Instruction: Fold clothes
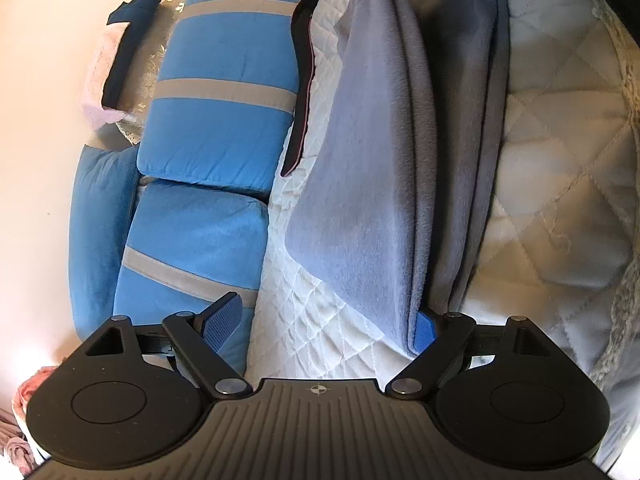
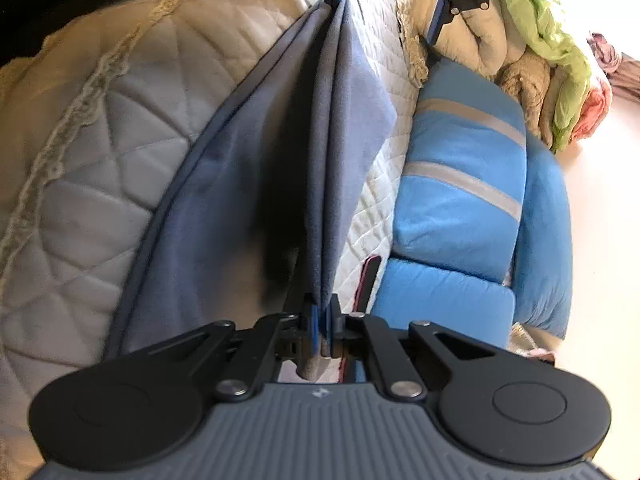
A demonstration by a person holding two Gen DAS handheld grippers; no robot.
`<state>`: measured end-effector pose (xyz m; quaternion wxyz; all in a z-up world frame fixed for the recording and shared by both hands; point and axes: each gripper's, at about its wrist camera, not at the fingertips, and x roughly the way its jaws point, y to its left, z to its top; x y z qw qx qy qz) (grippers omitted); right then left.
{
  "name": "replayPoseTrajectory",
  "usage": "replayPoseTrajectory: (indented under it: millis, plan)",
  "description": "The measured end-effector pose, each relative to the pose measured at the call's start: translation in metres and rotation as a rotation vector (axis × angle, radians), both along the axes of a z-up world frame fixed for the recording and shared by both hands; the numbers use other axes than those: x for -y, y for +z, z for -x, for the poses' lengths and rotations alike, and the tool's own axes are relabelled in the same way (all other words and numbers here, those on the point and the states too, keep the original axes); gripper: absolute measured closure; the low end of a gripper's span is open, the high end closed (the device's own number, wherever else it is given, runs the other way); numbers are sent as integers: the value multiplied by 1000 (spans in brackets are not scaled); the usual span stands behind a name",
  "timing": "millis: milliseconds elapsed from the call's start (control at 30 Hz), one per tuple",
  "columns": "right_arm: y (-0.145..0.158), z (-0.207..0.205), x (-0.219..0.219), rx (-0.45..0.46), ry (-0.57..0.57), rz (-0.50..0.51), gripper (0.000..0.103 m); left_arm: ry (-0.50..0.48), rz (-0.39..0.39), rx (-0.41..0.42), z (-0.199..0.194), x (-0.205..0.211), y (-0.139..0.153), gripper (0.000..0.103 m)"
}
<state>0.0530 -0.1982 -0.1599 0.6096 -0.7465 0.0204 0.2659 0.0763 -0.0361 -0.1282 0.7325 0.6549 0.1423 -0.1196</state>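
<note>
The grey cloth [image 2: 344, 128] hangs stretched in folds above the white quilt [image 2: 100, 128], strung between the 2 grippers. The right gripper [image 2: 322, 326] is pinched tight on one end of it. The left gripper [image 1: 320, 322] is spread wide, the cloth's edge just draped by one blue pad [image 1: 424, 328]. Blue pillows [image 1: 224, 120] sit off to the side.

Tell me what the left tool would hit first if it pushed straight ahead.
Probably the white quilted bedspread: the open left tool points down at it. The grey-blue fleece cloth drapes over its right finger; depth is uncertain.
</note>
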Motion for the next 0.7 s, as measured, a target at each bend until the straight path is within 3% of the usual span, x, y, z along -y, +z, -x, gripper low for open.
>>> replayPoseTrajectory:
  millis: [700]
  plan:
    - [-20, 16, 17, -90, -45, 39, 100, -27, 32, -31, 0, 7, 6, 19]
